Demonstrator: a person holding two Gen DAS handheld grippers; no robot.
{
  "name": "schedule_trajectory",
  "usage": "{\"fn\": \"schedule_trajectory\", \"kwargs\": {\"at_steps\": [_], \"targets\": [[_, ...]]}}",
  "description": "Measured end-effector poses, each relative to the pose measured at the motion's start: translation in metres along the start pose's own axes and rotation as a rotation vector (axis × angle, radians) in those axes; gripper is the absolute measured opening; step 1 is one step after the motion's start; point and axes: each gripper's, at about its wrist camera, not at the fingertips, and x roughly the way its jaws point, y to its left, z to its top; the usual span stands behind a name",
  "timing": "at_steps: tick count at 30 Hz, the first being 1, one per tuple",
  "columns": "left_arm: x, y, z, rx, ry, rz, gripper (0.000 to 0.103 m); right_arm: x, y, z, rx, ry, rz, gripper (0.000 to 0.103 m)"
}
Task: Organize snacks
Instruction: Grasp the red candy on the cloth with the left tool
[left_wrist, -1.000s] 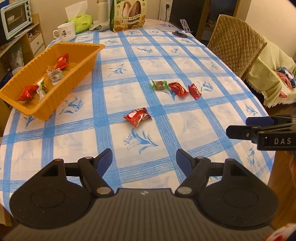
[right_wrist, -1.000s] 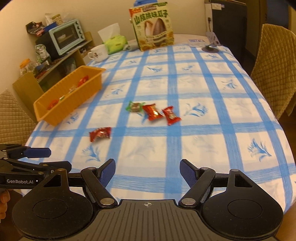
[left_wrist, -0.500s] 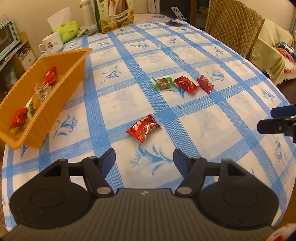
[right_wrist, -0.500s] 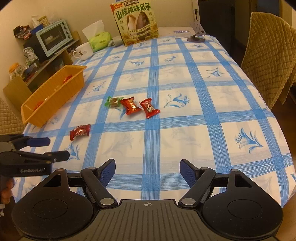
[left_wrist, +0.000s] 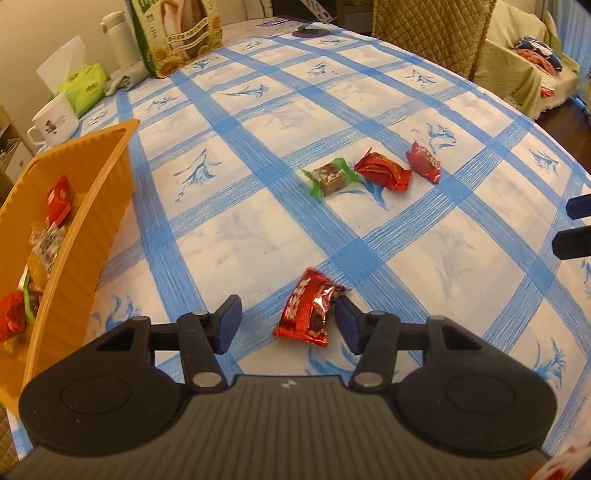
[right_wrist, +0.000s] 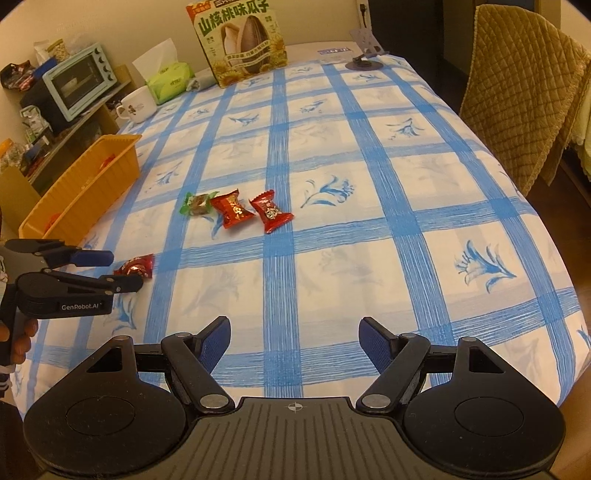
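A red snack packet (left_wrist: 308, 308) lies on the blue-checked tablecloth between the open fingers of my left gripper (left_wrist: 286, 323); its right end sits close to the right finger. It also shows in the right wrist view (right_wrist: 136, 266) beside the left gripper (right_wrist: 107, 271). A green-wrapped candy (left_wrist: 330, 176) and two red packets (left_wrist: 384, 171) (left_wrist: 424, 161) lie in a row further out. The orange basket (left_wrist: 92, 221) at the left holds several snacks. My right gripper (right_wrist: 294, 345) is open and empty above the table's near edge.
A seed box (right_wrist: 242, 40), tissue pack (right_wrist: 168, 79), white mug (right_wrist: 136, 105) and thermos (left_wrist: 118, 37) stand at the far end. A quilted chair (right_wrist: 524, 96) is at the right. A toaster oven (right_wrist: 79, 81) sits on a shelf at the left.
My left gripper has moved forward and down, so the near red packet now lies between its fingers. The right gripper has barely moved.
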Motion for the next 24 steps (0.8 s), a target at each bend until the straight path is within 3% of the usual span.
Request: {"fn": "schedule_trajectory", "kwargs": {"at_steps": [11,21,23,24], "targets": [[0.003,0.003,0.003,-0.010,-0.008,-0.099,0.024,0.009,0.010,0.007,0.003,0.002,-0.009,0.076],[-0.013,0.026,-0.013,-0.113,-0.015,-0.052,0.023,0.021,0.036,0.022,-0.122,-0.051,0.046,0.076],[-0.020,0.036,-0.016,-0.148,-0.020,-0.033,0.023,0.025,0.043,0.027,-0.171,-0.075,0.061,0.070],[-0.022,0.040,-0.018,-0.164,-0.021,-0.026,0.023,0.027,0.046,0.030,-0.192,-0.081,0.071,0.060]]}}
